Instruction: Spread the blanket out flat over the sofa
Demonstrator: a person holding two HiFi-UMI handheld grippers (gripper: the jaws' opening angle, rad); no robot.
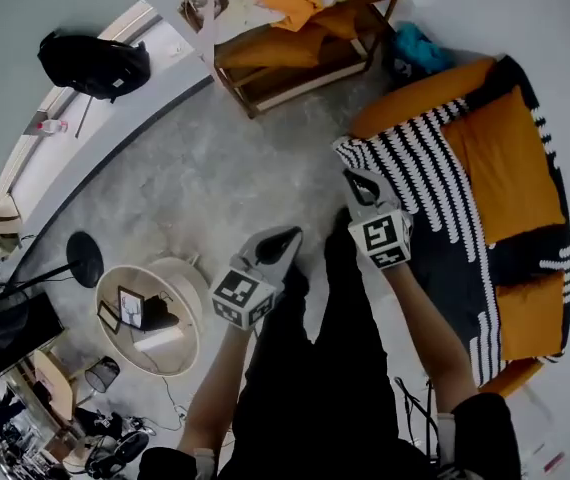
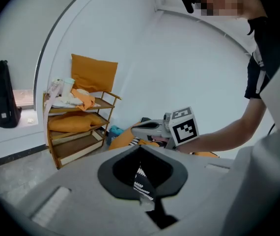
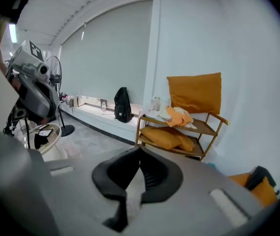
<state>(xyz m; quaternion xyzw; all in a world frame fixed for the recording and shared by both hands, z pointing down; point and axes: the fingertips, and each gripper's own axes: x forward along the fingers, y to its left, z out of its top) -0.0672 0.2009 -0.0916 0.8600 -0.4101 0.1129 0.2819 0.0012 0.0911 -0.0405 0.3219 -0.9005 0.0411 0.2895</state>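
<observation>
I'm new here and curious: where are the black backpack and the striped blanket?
black backpack (image 1: 95,65): head view, on its main body.
striped blanket (image 1: 427,165): head view, on its black-and-white striped stretch.

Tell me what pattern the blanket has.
The blanket is black-and-white striped, clearest in the head view.

Cloth and wood
The black-and-white striped blanket (image 1: 415,168) looks knitted and matt; the orange sofa (image 1: 510,158) smooth cloth; the brown shelf rack (image 2: 74,145) plain wood.

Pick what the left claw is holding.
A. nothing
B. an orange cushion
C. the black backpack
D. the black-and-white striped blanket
D: in the left gripper view the left claw is shut on a fold of the striped blanket.
</observation>
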